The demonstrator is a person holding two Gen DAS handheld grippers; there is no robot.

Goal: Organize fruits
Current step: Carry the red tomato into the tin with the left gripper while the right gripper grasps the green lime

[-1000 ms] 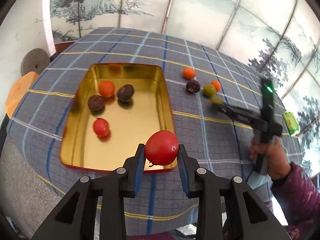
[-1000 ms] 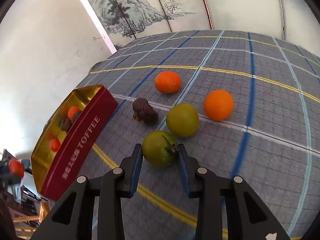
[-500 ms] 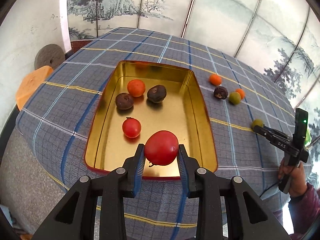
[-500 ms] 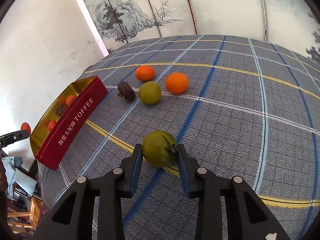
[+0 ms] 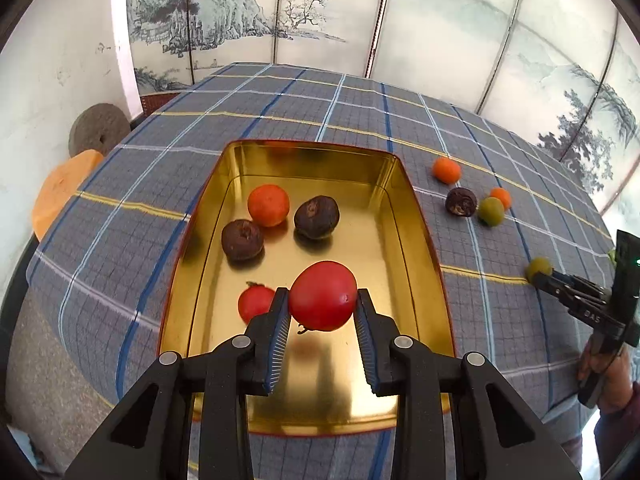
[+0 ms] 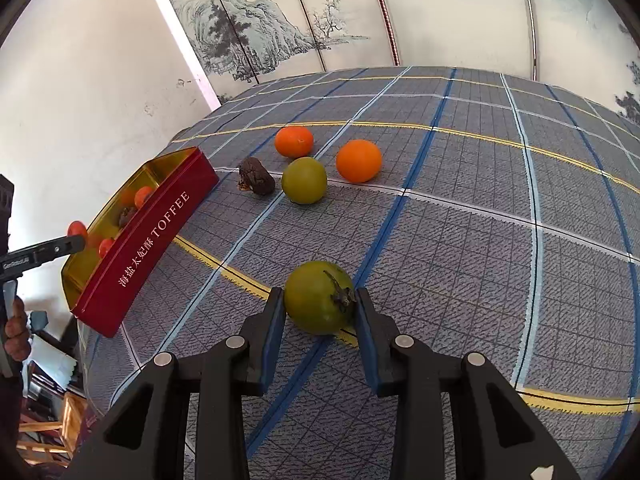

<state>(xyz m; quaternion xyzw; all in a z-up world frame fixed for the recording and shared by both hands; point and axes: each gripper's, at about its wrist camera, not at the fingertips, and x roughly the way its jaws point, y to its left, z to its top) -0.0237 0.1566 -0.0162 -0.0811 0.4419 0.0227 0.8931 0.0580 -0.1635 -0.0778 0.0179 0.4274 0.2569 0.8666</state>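
two fruits are held at once. a red tomato [image 5: 322, 295] is clamped between the pads of the left gripper [image 5: 322, 312] and hangs above the near half of the gold tin [image 5: 416, 216], where a smaller red tomato [image 5: 255, 303], an orange fruit [image 5: 268, 205] and two dark brown fruits [image 5: 316, 217] lie already. a green tomato [image 6: 319, 297] is clenched across its middle by the right gripper [image 6: 320, 312], above the checked tablecloth [image 6: 480, 240] and well apart from the tin.

both tomatoes are judged to be light, smooth-skinned and easily bruised, so a gentle squeeze across the widest part is wanted, with the stem end kept clear of the pads. being round, they are likely to roll once let go, so a low release onto the tin floor is advised. four fruits near the tin are left on the cloth, among them a green one [image 6: 304, 180] and a wrinkled dark one [image 6: 257, 176].
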